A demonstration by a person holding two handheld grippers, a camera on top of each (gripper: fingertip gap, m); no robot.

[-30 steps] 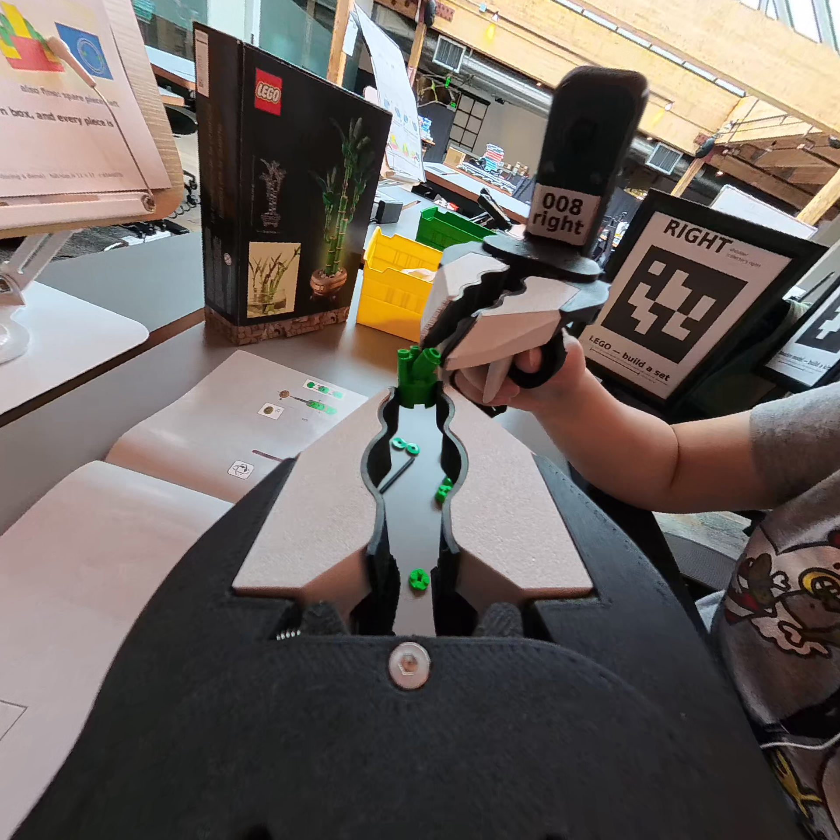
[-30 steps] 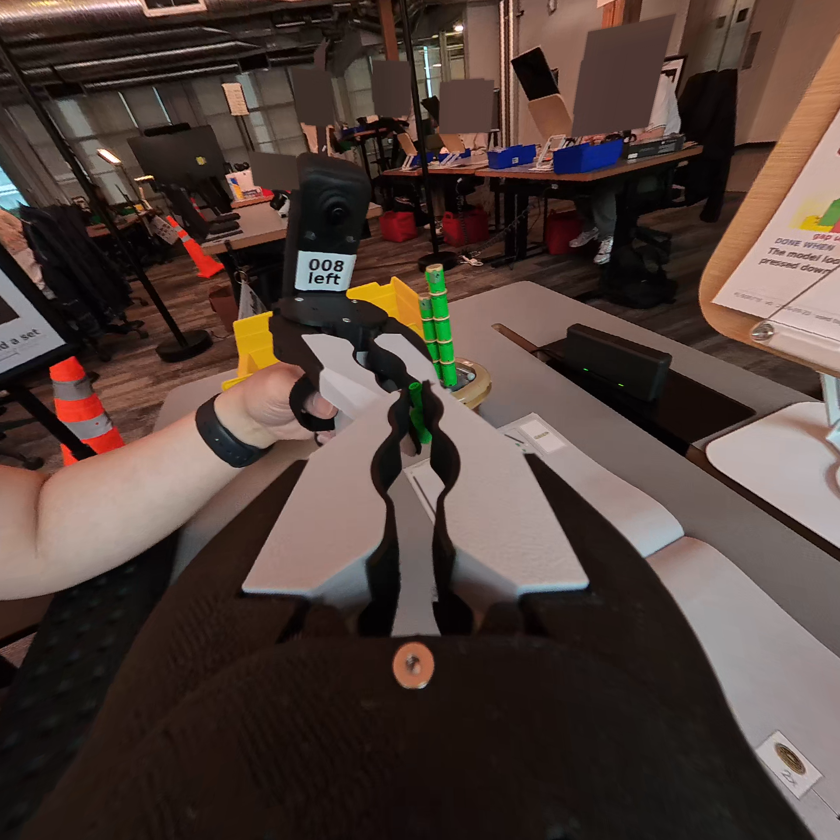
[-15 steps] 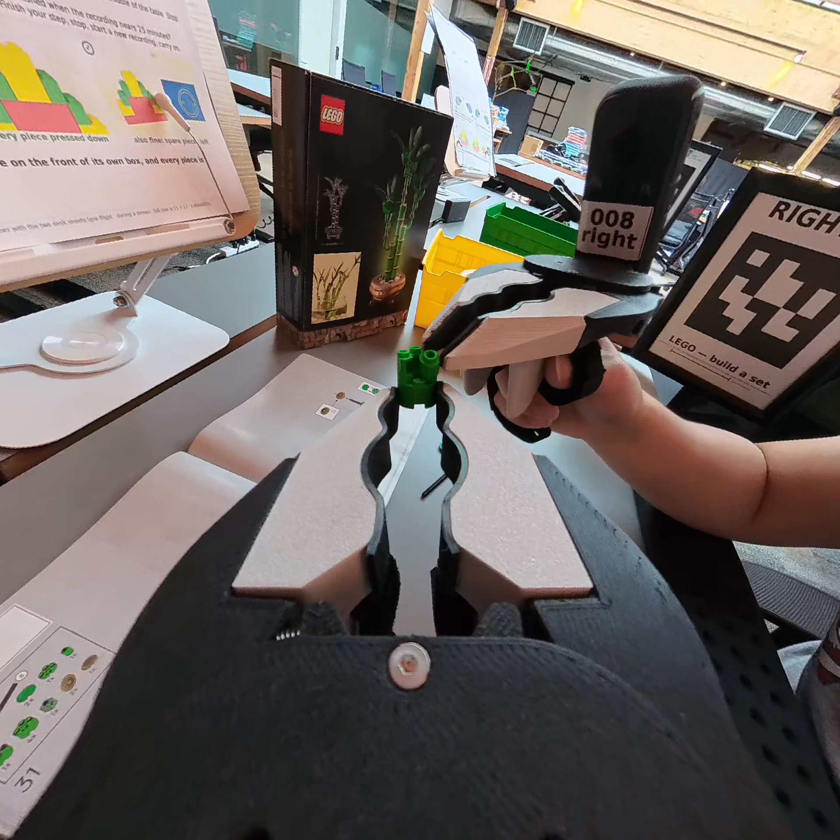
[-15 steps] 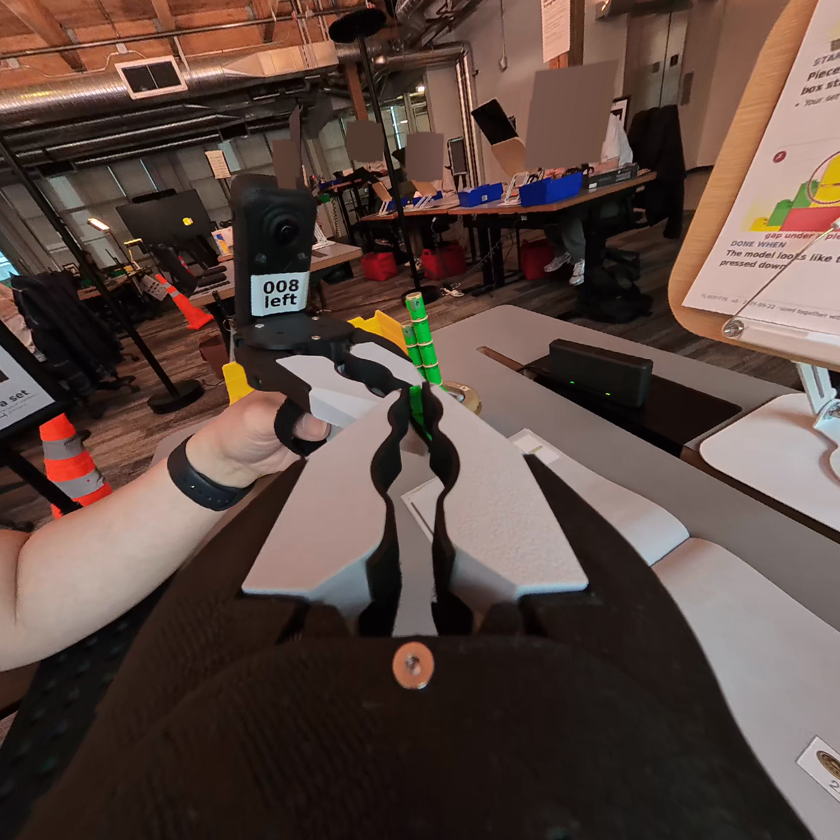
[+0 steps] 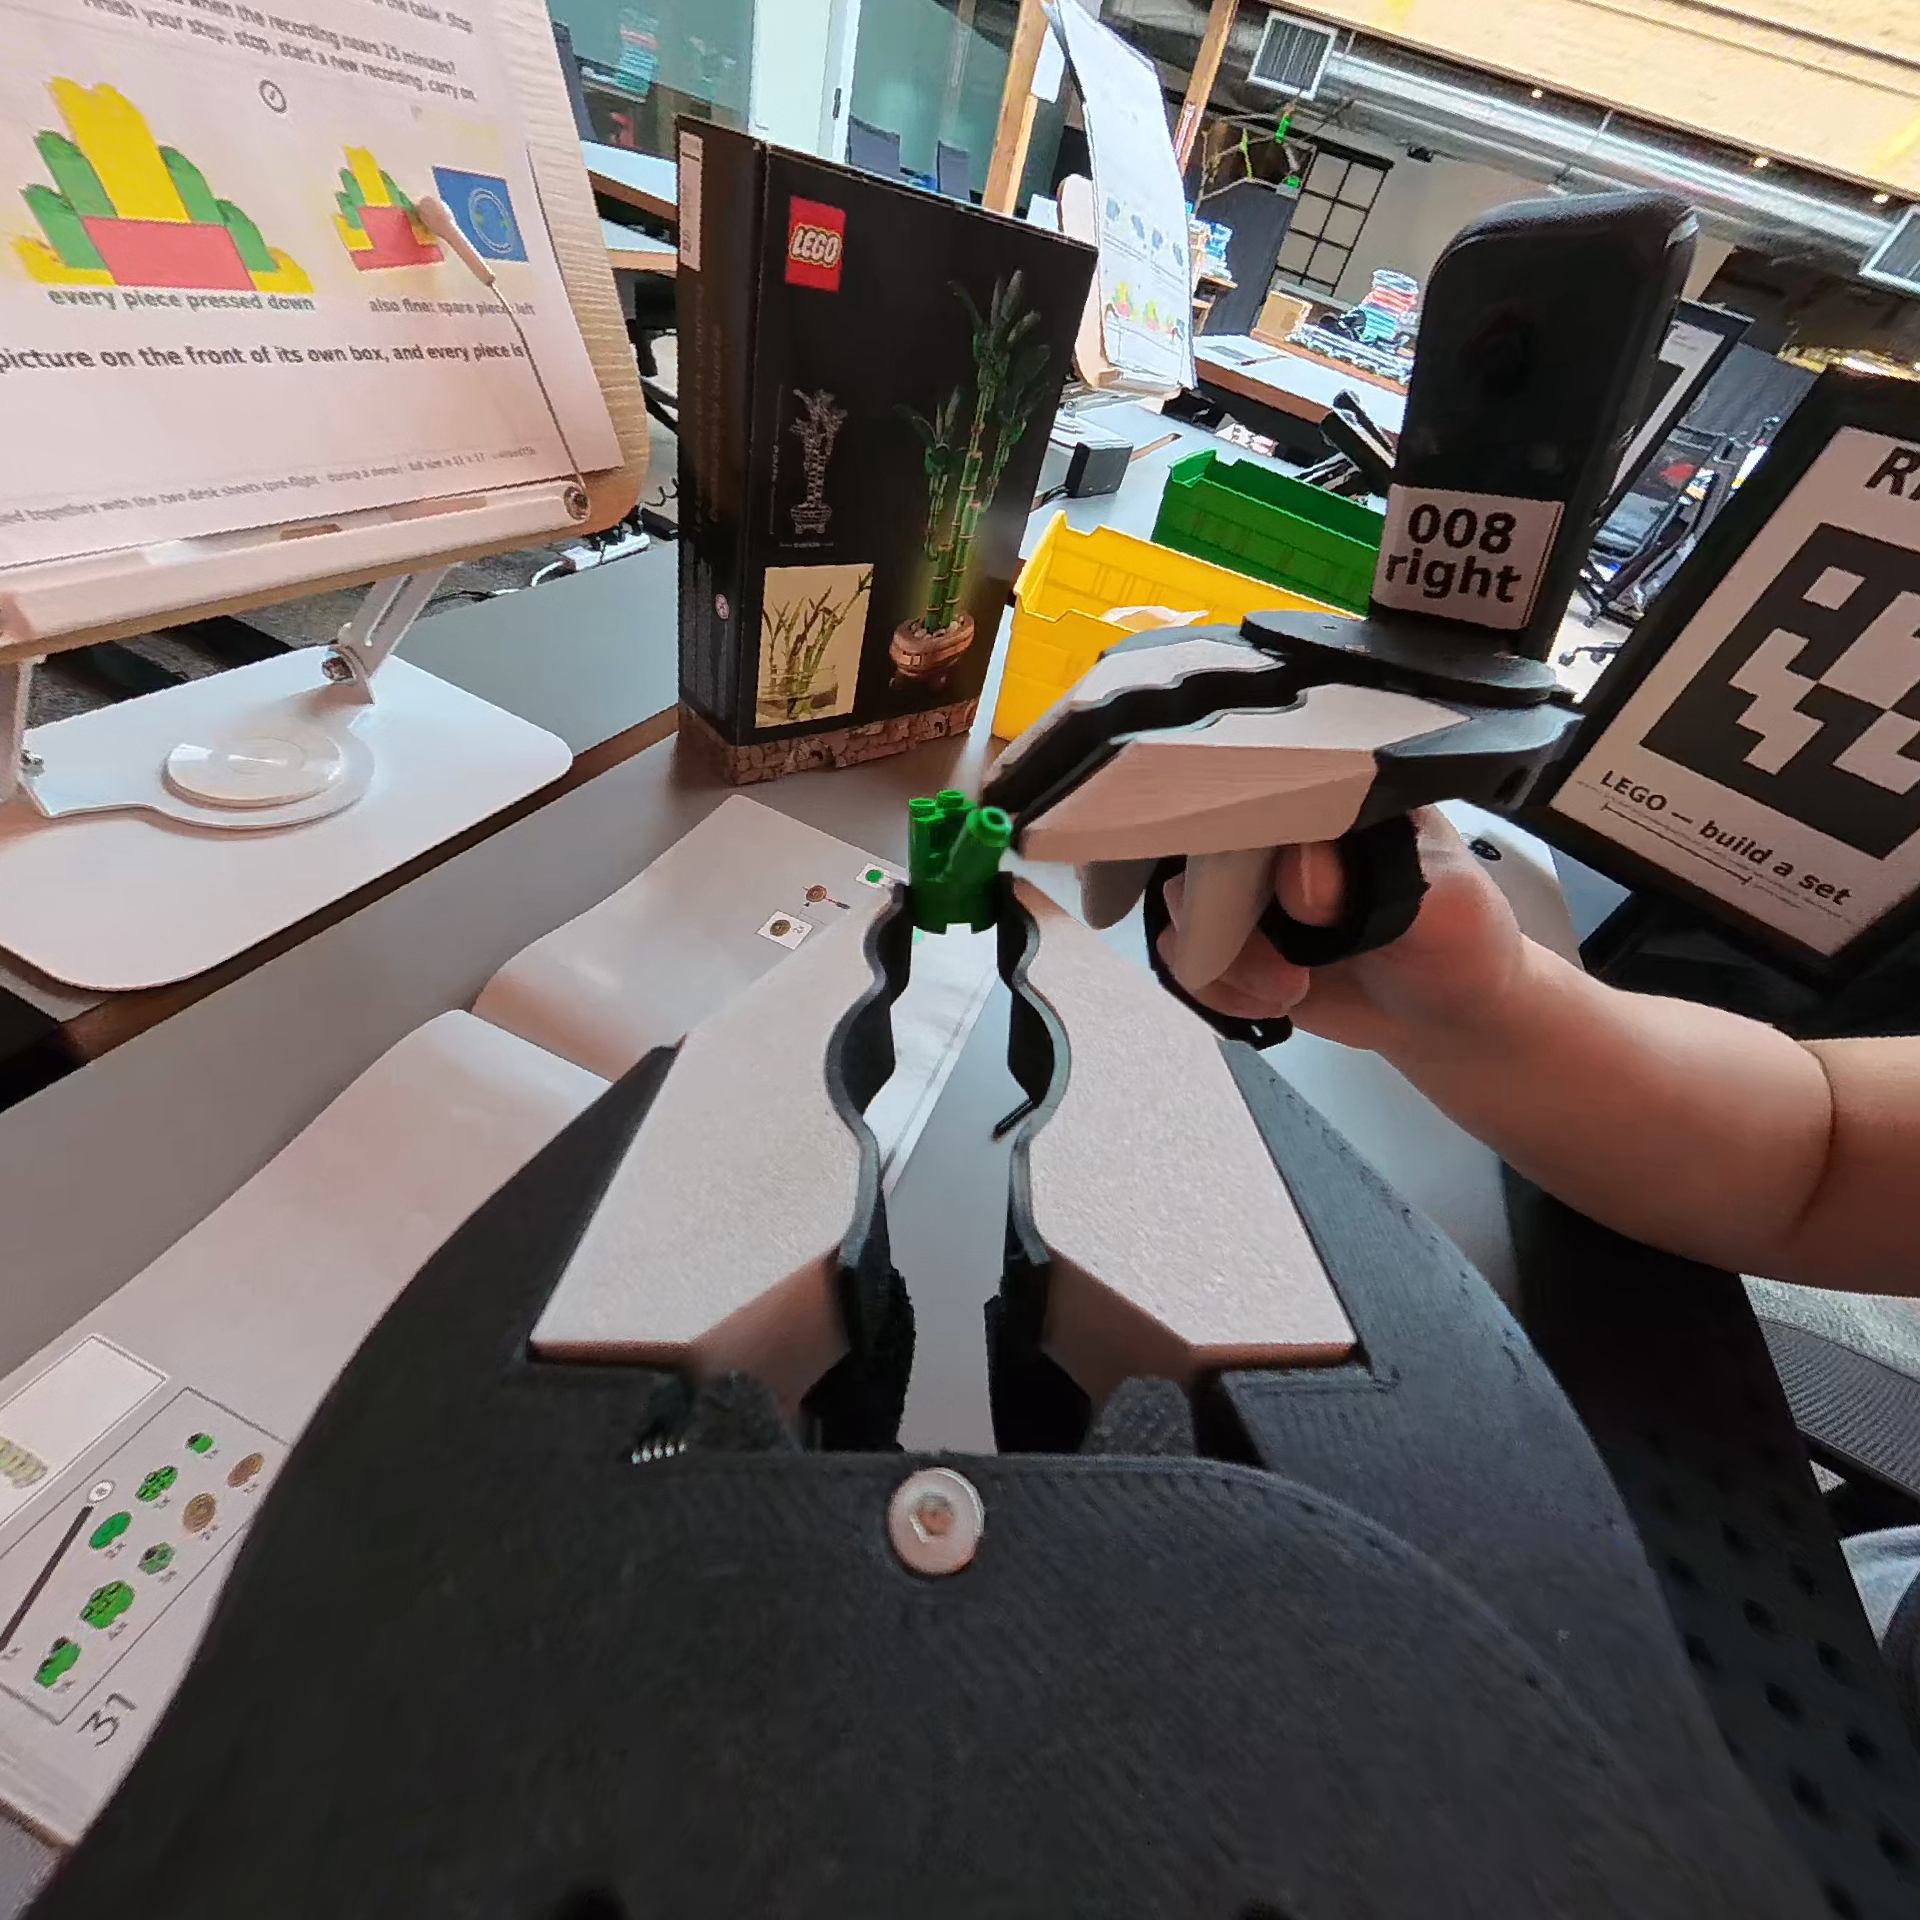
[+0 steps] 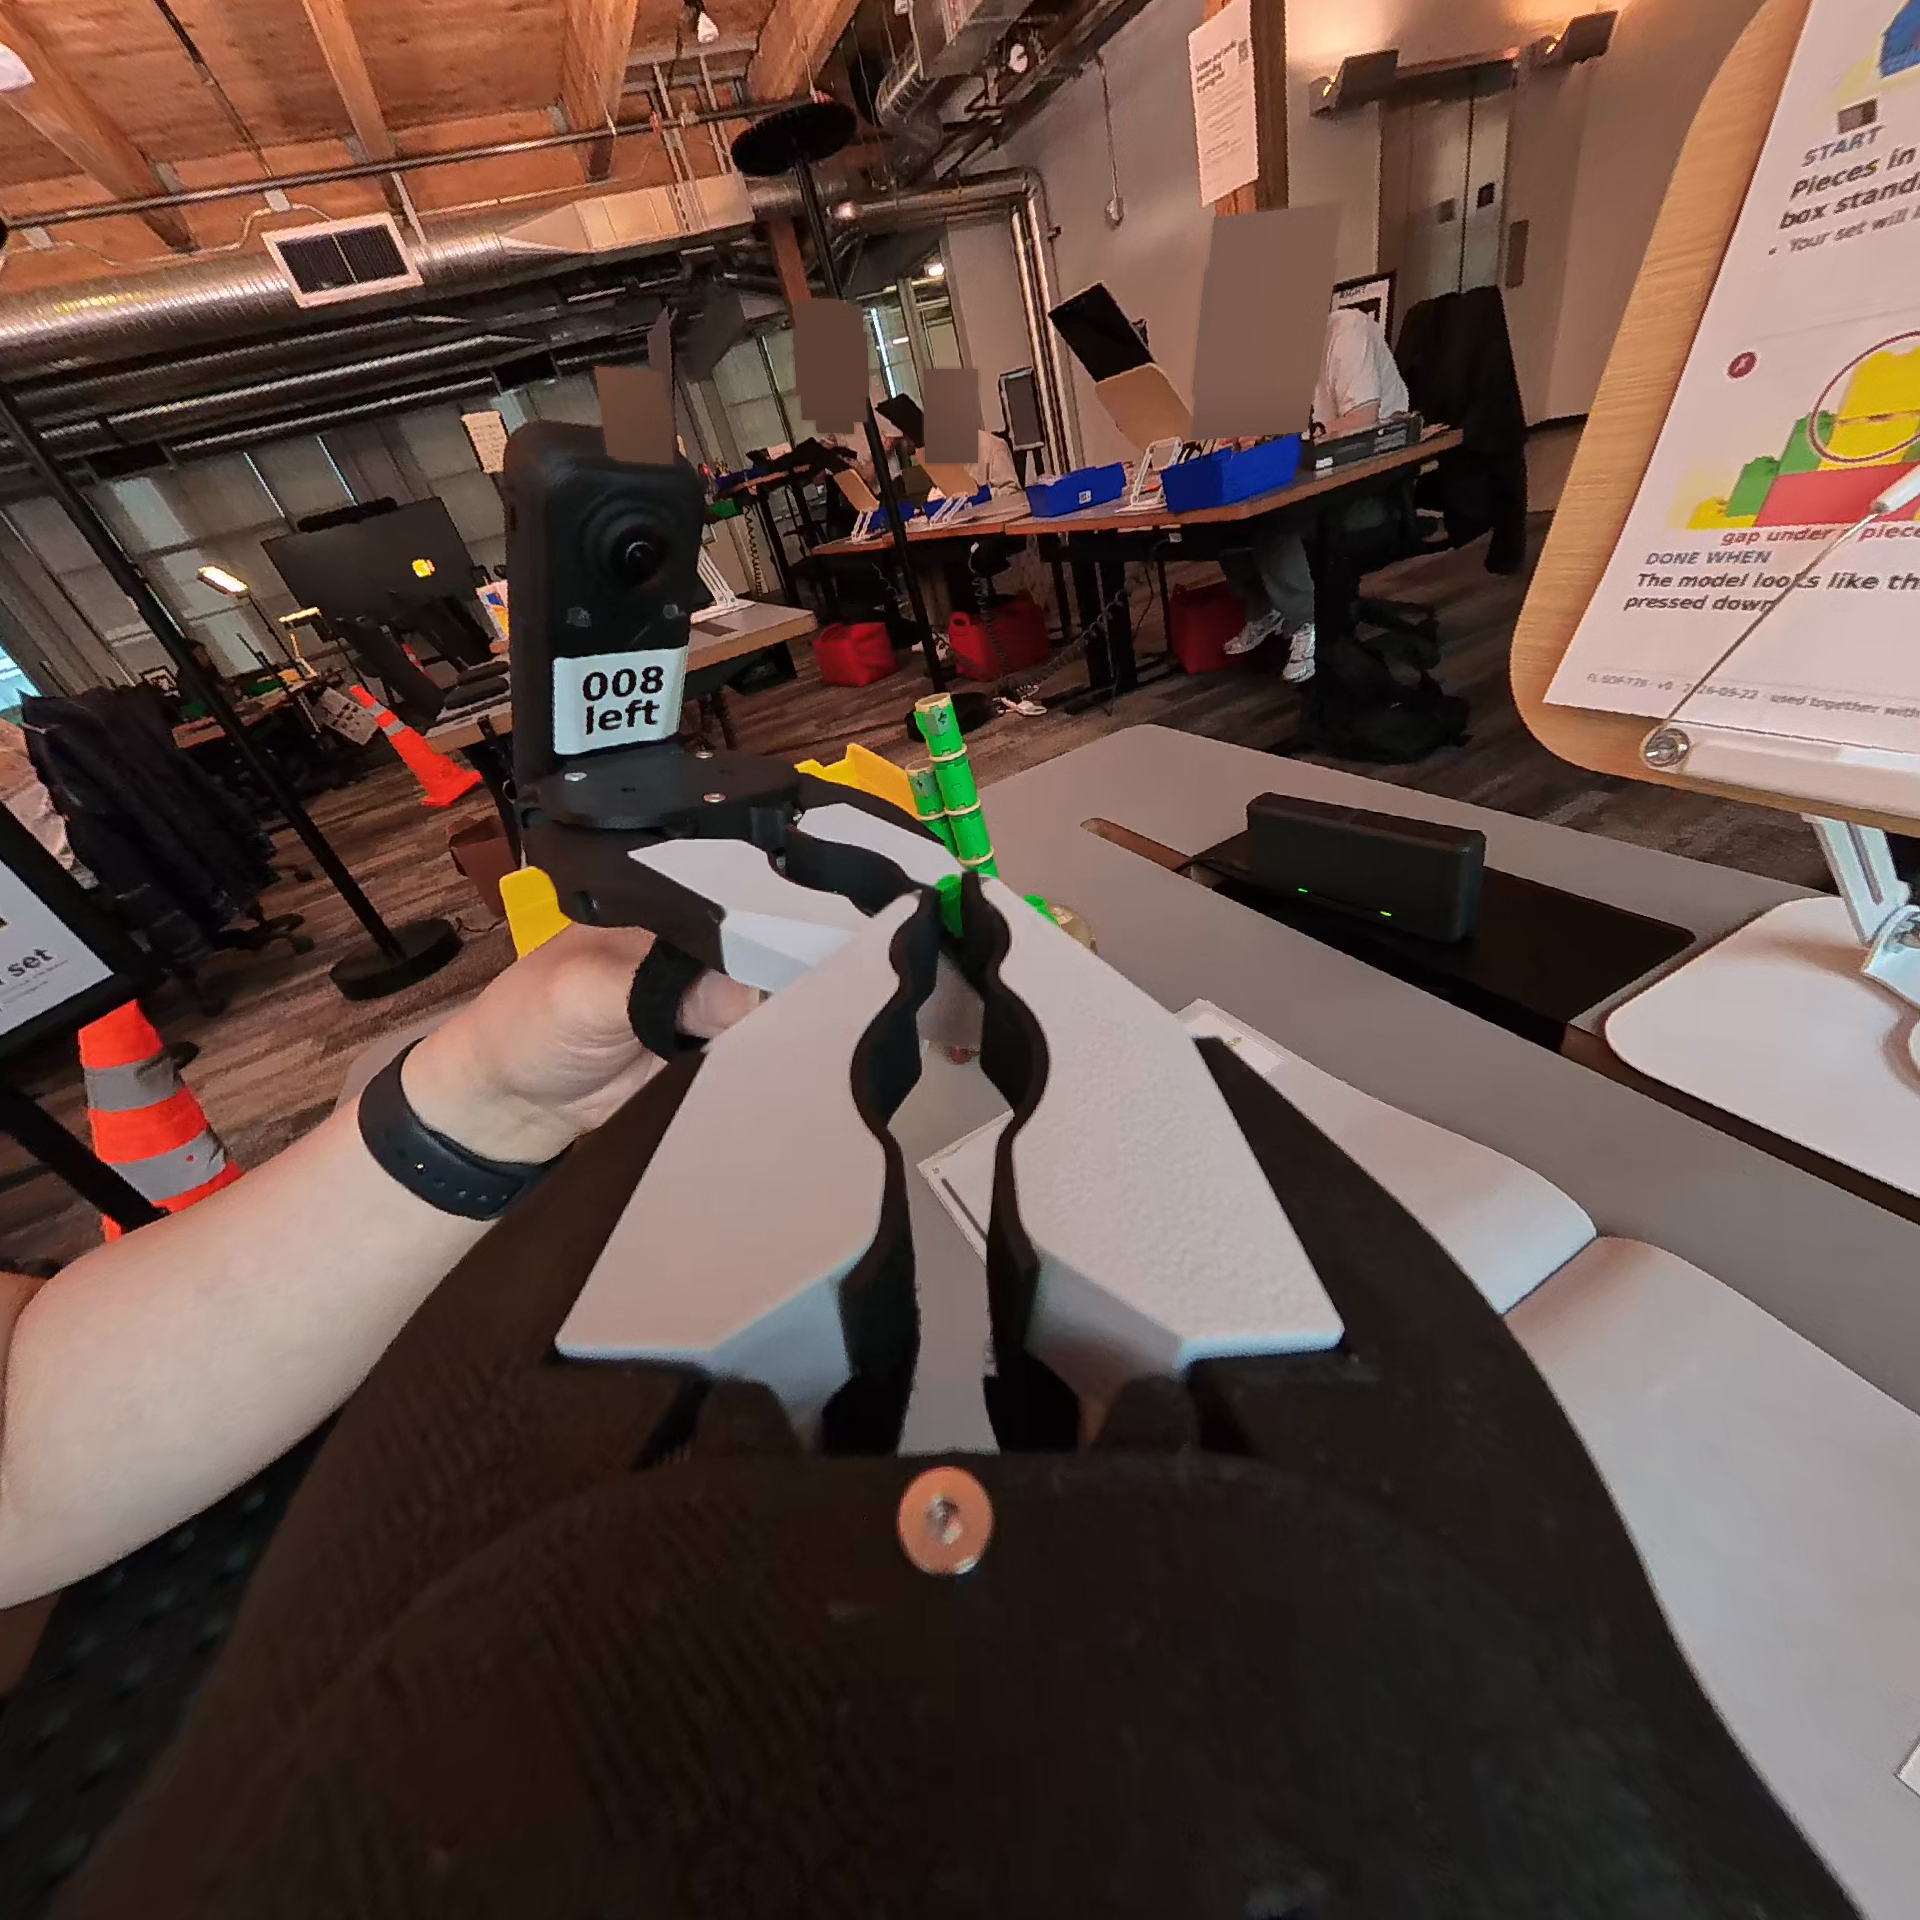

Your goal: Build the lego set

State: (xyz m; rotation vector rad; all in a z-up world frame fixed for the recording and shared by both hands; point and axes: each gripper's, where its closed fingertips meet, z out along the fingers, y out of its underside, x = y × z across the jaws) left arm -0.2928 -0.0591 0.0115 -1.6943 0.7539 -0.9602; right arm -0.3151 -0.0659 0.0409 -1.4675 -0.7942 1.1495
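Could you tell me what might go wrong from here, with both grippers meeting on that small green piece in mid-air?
1. The green piece is pinched only at the very tips of the left gripper; a push from the right gripper could twist it loose.
2. It is held above the open instruction booklet, so a dropped part might bounce away.
3. The bamboo stalk model stands just behind the tips and might get knocked.

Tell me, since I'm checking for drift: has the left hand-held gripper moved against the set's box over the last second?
Yes. The left hand-held gripper has swung left: the set's box, earlier left of its tips, now stands nearly behind them.
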